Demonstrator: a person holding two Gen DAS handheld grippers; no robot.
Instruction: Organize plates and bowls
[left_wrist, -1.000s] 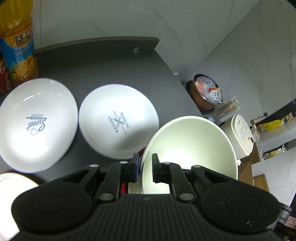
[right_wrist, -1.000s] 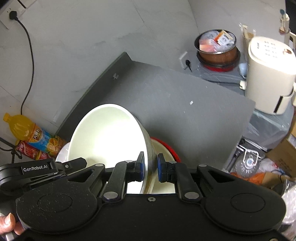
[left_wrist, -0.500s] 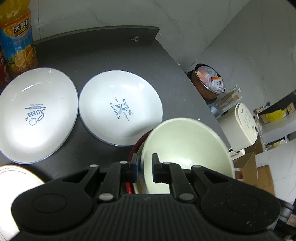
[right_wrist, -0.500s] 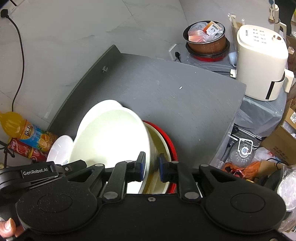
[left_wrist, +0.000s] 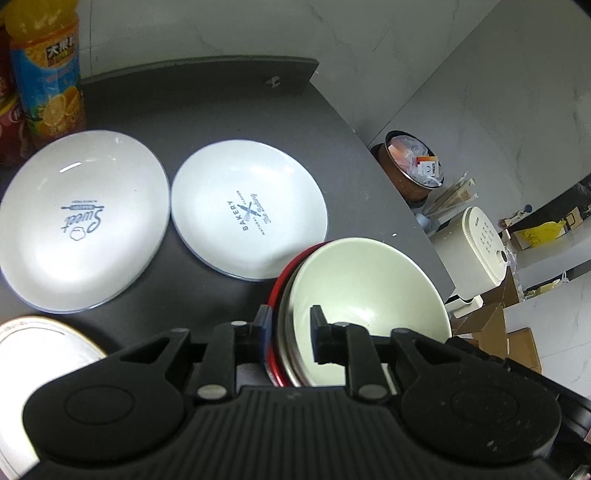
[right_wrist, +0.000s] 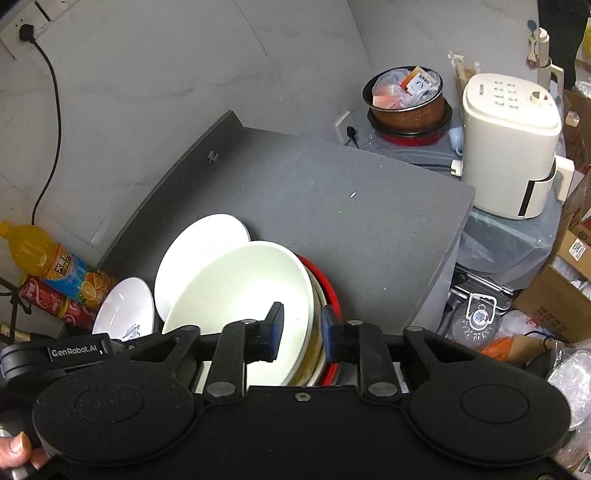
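The dark grey tabletop (right_wrist: 332, 206) fills the middle of both views, with a raised lip along its far edge and pale marbled wall tiles (left_wrist: 221, 29) behind it. In the lower centre of the left wrist view, the left gripper (left_wrist: 288, 328) has its fingers spread on either side of the rims of a pale green bowl (left_wrist: 369, 288) nested in a red-rimmed bowl (left_wrist: 280, 280), without pressing them. In the right wrist view, the right gripper (right_wrist: 301, 328) is likewise spread, its fingers straddling the opposite rim of the same stack; the pale green bowl (right_wrist: 243, 291) sits in the lower middle of that frame.

Left of the stack lie two white plates: the "Bakery" plate (left_wrist: 249, 210) at centre and the "Sweet" plate (left_wrist: 81, 221) at left, rims almost touching. A gold-rimmed plate (left_wrist: 40, 343) peeks in at lower left. An orange juice bottle (left_wrist: 48, 74) and a red can (left_wrist: 9, 122) stand at upper left.

Beyond the table's right edge, upper right of the right wrist view, sit a brown pot (right_wrist: 406, 99) holding packets, a cream appliance (right_wrist: 509, 144), and cardboard boxes (right_wrist: 554, 295). A black cable (right_wrist: 51, 110) hangs from a wall socket at upper left.
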